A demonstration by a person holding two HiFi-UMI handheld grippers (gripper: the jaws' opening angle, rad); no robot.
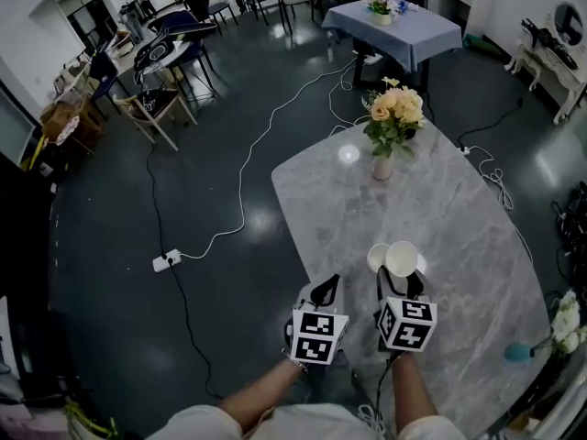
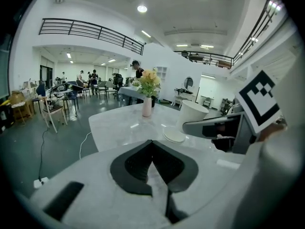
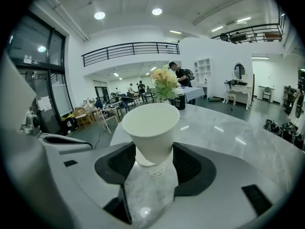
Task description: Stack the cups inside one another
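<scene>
White cup [image 3: 151, 128] in right claw [image 3: 153, 159], base unclear.

My right hand-held gripper [image 3: 153, 154] is gripping a white paper cup [image 3: 151, 125] by its lower part, with both jaws pressing against its sides. The cup is sitting mouth up above the grey marble desk [image 3: 228, 135]. A flower bouquet [image 3: 165, 82] is showing behind the cup.
</scene>
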